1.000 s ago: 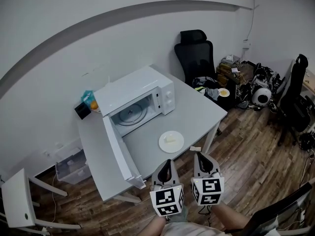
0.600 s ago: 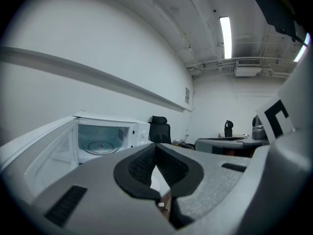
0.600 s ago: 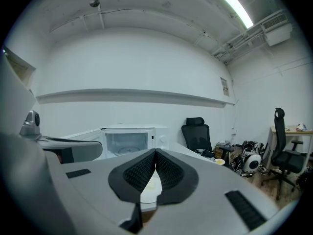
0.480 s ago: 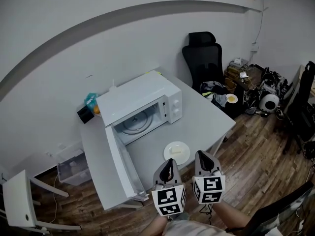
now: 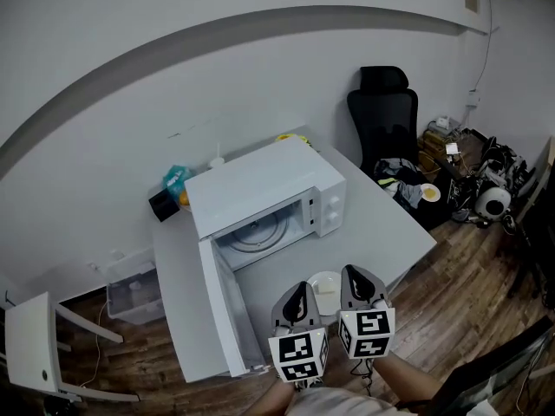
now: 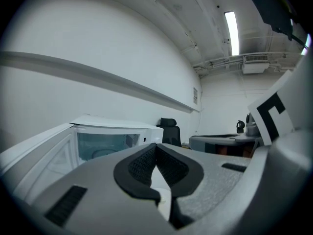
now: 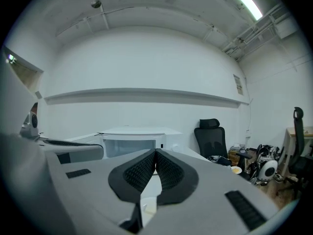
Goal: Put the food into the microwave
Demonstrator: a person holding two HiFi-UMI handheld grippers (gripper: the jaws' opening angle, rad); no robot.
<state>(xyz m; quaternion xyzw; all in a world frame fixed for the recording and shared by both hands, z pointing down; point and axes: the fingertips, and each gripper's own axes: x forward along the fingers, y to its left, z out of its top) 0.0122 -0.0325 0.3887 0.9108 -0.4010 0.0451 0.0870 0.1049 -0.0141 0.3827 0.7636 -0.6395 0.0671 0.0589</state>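
Hovering at the tabletop's [image 5: 386, 232] near edge: left tool [image 5: 297, 289] and right tool [image 5: 355, 274], both closed, empty. Plate of food [image 5: 326, 282] sits just ahead, before the open microwave [image 5: 260, 189]. Plate looks rigid, light, slick, probably breakable; pinch rim, keep level.

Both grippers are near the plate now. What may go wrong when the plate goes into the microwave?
1. Both the left gripper and the right gripper are shut; unless one opens, it may push the plate instead of gripping it.
2. The open microwave door stands close at the left; the left gripper may bump it.
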